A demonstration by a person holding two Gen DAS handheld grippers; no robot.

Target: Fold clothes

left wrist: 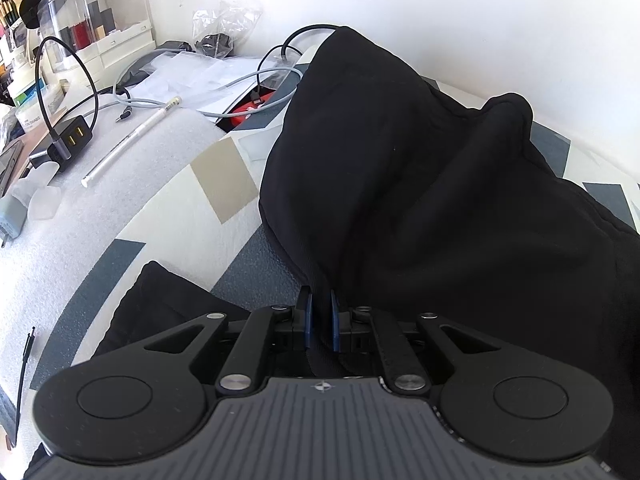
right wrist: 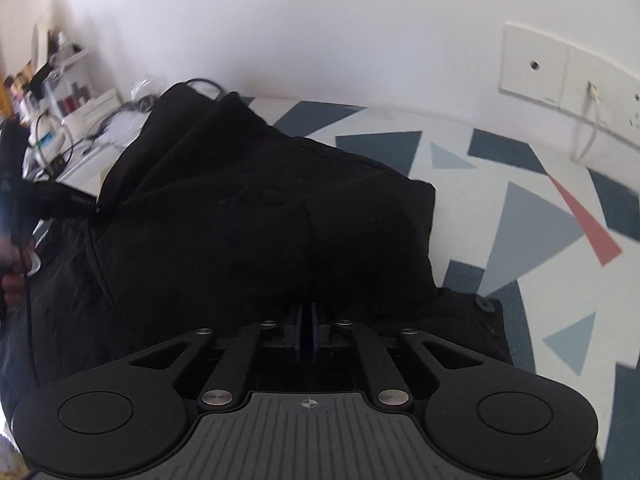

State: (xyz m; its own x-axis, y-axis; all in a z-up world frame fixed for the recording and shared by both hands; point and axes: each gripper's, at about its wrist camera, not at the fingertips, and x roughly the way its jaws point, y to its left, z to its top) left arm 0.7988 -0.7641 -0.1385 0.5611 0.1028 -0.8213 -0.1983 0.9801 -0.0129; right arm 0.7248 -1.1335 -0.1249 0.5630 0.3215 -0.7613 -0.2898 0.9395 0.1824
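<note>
Mid-fold: left gripper (left wrist: 320, 322) is clamping the ribbed hem of the black garment (left wrist: 400, 168) lying on the patterned bed (left wrist: 224, 184). Right gripper (right wrist: 307, 332) fingers nearly together, apparently pinching cloth. Next: carrying both edges across evenly.

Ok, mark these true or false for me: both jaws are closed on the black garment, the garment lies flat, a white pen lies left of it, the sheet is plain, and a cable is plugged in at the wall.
1. The left gripper is shut on the black garment. True.
2. The right gripper stands wide open. False: its jaws are nearly together with black cloth between them.
3. The garment lies flat. False: it is bunched up in folds.
4. A white pen lies left of the garment. True.
5. The sheet is plain white. False: it has coloured triangles.
6. A white cable is plugged into the wall plate. True.
</note>
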